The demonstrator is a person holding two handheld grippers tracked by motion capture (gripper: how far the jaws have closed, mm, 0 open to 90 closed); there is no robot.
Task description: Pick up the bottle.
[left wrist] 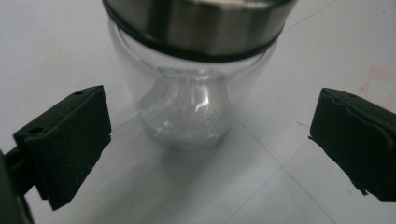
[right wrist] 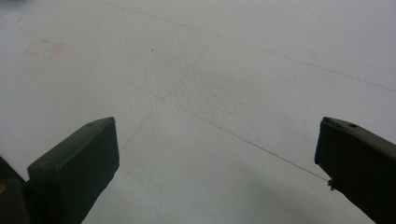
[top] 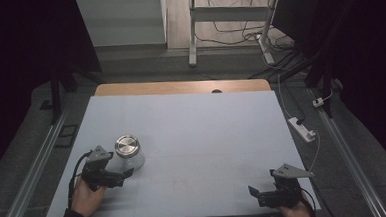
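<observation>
Clear glass with a brushed-metal lid: a jar (top: 128, 151) stands upright on the pale bench (top: 192, 138), in the left half and nearer the front edge than the back. In the high view the left claw (top: 126, 174) sits just in front of and beside the jar, close to it but not touching, its tips pointing at the glass. The right claw (top: 254, 193) rests near the front right corner, well apart from the jar, and looks parked out of the way.

In the left gripper view the jar (left wrist: 187, 112) stands dead centre between the two black jaws, which are spread wide, with bare bench on both sides of the glass. That framing suggests the claw is lined up to close on the narrower lower body, below the metal band.

In the right gripper view the right claw (right wrist: 217, 168) has its jaws wide apart over bare bench (right wrist: 210, 84), with nothing between them; a faint reddish mark (right wrist: 44, 48) lies farther off.
</observation>
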